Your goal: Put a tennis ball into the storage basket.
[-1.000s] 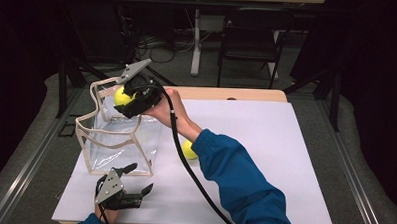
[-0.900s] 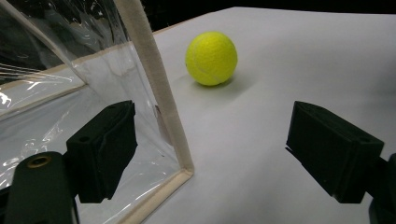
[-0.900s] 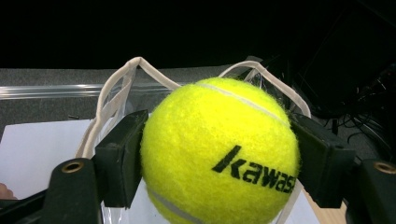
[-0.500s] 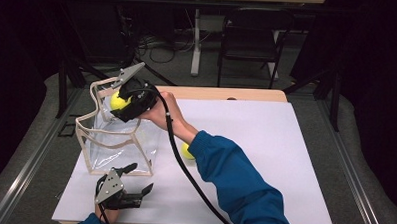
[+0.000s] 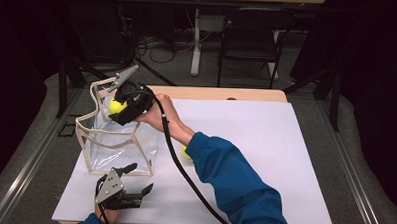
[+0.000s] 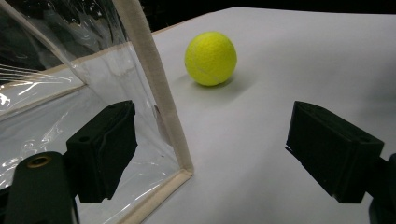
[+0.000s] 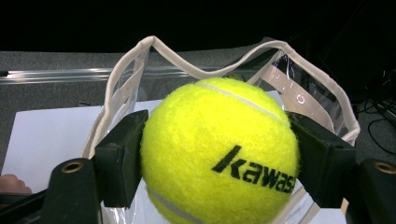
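From the high view, I had the right gripper (image 5: 117, 108) up over the far rim of the clear bag (image 5: 116, 148), its jaws clamped on a yellow tennis ball (image 5: 116, 106) just above the bag's open mouth. The bag stood upright on the white table (image 5: 265, 144) at its left side, cream trim running round the opening. A second tennis ball (image 5: 184, 152) lay on the table just right of the bag, partly hidden behind my blue sleeve (image 5: 234, 186). My left gripper (image 5: 135, 181) sat low at the near edge, in front of the bag, jaws spread apart with nothing between them.

In the left gripper view, the two black jaws stood wide apart and empty. The bag's cream-edged corner (image 6: 159, 98) rose between them, nearer the left jaw, and the loose ball (image 6: 210, 58) rested on the white surface beyond, apart from the bag.

In the right gripper view, the jaws pressed both sides of the held ball (image 7: 219, 154), black lettering on its face. Behind and below it I saw the bag's wavy rim (image 7: 154, 46) and open mouth, with the table under it.
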The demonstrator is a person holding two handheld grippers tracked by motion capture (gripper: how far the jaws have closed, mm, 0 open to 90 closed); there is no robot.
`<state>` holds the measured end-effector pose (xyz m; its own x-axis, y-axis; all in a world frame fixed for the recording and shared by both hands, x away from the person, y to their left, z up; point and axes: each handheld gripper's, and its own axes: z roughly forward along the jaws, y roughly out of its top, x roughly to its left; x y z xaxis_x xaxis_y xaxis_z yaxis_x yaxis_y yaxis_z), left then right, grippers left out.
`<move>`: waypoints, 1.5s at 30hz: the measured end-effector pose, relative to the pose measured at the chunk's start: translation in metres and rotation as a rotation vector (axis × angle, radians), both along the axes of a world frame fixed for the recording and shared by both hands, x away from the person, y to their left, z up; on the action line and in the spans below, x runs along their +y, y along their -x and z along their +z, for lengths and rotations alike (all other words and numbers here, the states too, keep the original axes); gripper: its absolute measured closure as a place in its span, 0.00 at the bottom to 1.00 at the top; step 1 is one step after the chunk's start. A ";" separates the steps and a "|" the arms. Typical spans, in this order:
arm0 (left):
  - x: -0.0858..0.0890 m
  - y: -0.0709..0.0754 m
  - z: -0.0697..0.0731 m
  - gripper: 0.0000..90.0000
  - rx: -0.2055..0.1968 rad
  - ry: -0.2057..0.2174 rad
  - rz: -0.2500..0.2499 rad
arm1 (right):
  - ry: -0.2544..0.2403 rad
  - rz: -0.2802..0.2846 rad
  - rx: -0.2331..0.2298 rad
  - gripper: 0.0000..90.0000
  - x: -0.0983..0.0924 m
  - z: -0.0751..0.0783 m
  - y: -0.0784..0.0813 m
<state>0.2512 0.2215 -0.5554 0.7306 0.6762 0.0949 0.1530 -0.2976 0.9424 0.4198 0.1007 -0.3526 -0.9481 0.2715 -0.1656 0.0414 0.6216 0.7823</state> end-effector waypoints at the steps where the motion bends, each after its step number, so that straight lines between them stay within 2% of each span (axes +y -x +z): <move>1: 0.000 0.000 0.000 0.18 0.000 0.000 -0.001 | 0.001 0.001 0.001 0.29 0.000 -0.001 0.000; 18: 0.000 0.000 0.000 0.18 0.000 0.002 0.002 | 0.065 0.006 0.030 0.28 0.007 -0.009 -0.001; 30: 0.000 0.000 0.000 0.18 -0.001 0.000 0.002 | 0.080 -0.004 0.041 0.28 0.007 -0.011 -0.002; 34: 0.000 0.000 0.000 0.17 0.000 -0.002 -0.001 | 0.067 0.000 0.059 0.24 0.005 -0.012 -0.003; 36: 0.000 0.000 0.000 0.17 -0.001 0.003 -0.001 | 0.055 -0.001 0.061 0.16 0.002 -0.012 -0.003; 41: 0.000 0.000 0.000 0.18 0.000 0.001 0.000 | -0.001 -0.004 0.079 0.08 -0.012 -0.006 -0.002; 45: 0.000 0.000 0.000 0.17 0.001 -0.004 -0.002 | -0.024 -0.004 0.088 0.04 -0.025 -0.003 0.001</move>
